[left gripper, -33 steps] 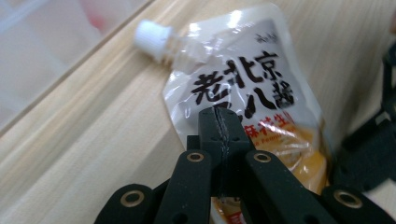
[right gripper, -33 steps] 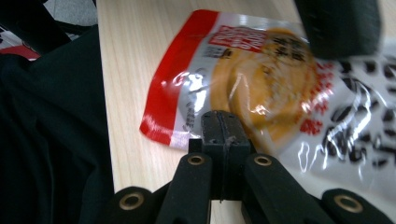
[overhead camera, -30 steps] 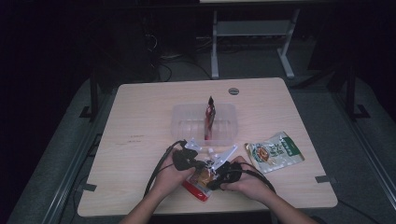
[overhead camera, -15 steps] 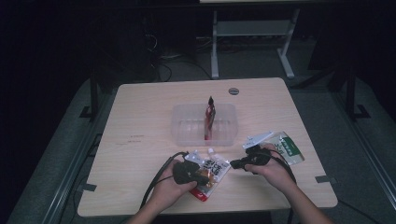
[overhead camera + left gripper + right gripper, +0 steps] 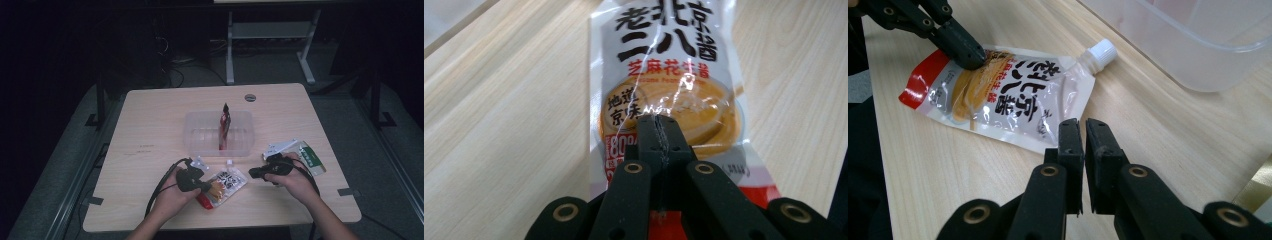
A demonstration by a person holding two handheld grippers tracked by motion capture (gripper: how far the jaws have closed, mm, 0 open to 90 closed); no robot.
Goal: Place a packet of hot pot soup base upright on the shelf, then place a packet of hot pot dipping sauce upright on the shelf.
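Sauce pouch (image 5: 226, 184), spouted, white cap: laid flat near the table's (image 5: 150, 115) front edge, just ahead of the clear plastic bin (image 5: 197, 135). Bin holds one upright red packet (image 5: 224, 127). Broad bare tabletop is left open at the far side and at the left. Green snack bag (image 5: 311, 156) is placed near the right edge. Left gripper (image 5: 968, 52): jaws pressed together, tips set down on the pouch's printed face. Right gripper (image 5: 1084, 131): jaws parted by a slim gap after just opening, nothing between them, held beside the pouch.
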